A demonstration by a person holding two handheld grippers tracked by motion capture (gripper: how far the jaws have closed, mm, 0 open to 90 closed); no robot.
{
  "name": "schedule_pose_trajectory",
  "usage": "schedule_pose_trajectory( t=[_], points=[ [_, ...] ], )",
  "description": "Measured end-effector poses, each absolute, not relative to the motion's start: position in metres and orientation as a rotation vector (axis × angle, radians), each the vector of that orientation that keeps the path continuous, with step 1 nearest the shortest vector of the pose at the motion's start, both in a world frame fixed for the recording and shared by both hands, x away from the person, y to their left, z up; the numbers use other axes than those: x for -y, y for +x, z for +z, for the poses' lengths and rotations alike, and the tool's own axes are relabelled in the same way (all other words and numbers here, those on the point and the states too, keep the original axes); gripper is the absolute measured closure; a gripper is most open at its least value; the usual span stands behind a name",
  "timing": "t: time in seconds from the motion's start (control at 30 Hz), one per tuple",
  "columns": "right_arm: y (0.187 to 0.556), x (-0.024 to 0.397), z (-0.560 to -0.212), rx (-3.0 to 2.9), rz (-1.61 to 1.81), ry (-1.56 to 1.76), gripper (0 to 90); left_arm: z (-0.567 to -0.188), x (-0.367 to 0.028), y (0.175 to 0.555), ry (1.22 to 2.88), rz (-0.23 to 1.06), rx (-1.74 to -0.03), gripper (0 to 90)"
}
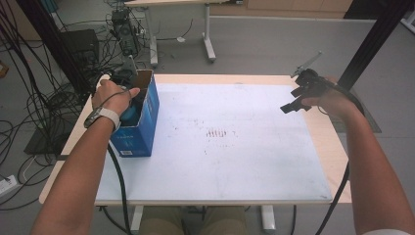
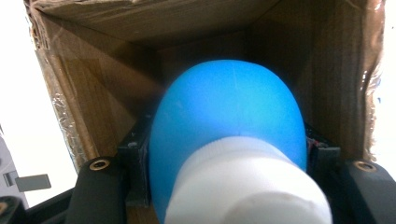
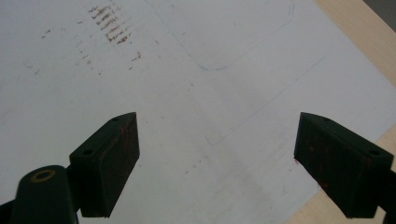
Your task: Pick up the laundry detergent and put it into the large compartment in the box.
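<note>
A blue-sided cardboard box [image 1: 142,129] stands open-topped at the left of the white mat [image 1: 235,161]. My left gripper [image 2: 229,149] reaches down into the box and is shut on a blue rounded bottle [image 2: 229,102] with a white cap [image 2: 247,186]. Its black jaws sit against both sides of the bottle, with the brown box walls [image 2: 107,98] all around. In the high view the bottle [image 1: 130,115] shows just under my left hand. My right gripper [image 1: 288,106] hovers over the mat's far right corner, open with nothing between its fingers [image 3: 112,158].
Reddish-brown smears [image 1: 217,132] mark the middle of the mat, and they also show as smears [image 3: 109,28] in the right gripper view. Bare wooden table edge [image 1: 328,142] runs along the right. Cables and equipment [image 1: 122,34] crowd the floor behind the table's left side.
</note>
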State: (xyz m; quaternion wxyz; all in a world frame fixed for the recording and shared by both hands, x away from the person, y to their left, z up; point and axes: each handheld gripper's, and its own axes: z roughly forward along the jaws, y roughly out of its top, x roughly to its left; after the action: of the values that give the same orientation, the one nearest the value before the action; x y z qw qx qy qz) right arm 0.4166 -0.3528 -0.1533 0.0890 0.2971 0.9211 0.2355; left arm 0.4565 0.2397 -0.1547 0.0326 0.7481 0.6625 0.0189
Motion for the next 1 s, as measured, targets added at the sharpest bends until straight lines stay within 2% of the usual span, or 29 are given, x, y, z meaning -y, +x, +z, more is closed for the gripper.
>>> schedule_pose_trajectory(
  t=[1.0],
  points=[
    [0.4159, 0.3532, -0.1525, -2.738, 0.703, 0.88, 14.2, -0.1543, -0.2395, 0.4557, 2.301, 0.06, -2.045, 36.9]
  ],
)
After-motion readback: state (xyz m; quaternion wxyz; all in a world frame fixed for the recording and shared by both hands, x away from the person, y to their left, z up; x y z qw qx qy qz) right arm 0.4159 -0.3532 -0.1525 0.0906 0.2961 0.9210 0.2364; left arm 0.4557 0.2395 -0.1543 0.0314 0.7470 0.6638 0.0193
